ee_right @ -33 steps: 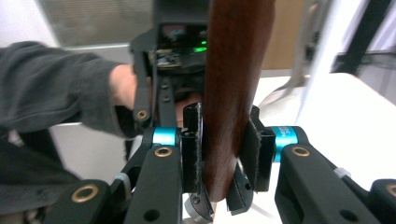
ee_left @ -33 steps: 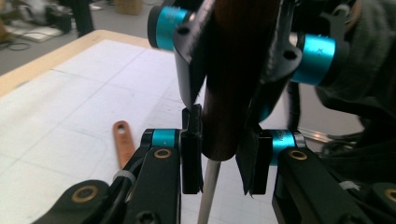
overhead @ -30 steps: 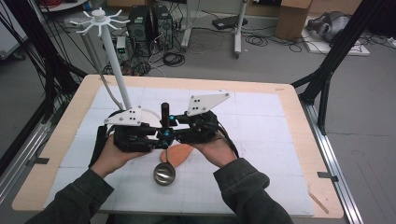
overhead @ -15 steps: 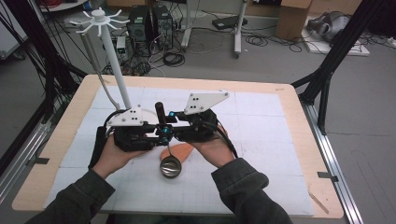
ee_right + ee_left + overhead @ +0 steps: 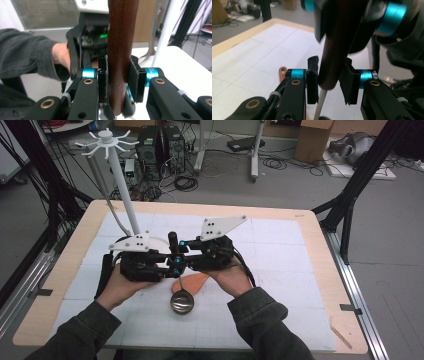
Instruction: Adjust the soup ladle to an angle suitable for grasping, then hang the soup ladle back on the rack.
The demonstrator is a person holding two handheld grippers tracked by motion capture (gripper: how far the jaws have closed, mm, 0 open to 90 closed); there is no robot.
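Observation:
A ladle with a dark wooden handle and a steel bowl stands nearly upright over the white mat, bowl down. My right gripper comes in from the right and is shut on the handle high up; its jaws have just been closing. My left gripper comes from the left lower down. In its own view the handle's lower end stands between the left gripper's pads, which lie against it; these jaws have just been opening a little.
An orange flat utensil lies on the mat under the grippers. A white pole stand with radial arms rises at the back left. A thin wooden stick lies near the table's front right corner.
The ladle has swung slightly: its bowl shifted a little right and away from the person, and the handle top wobbled left, then back. Both hands have stayed where they were.

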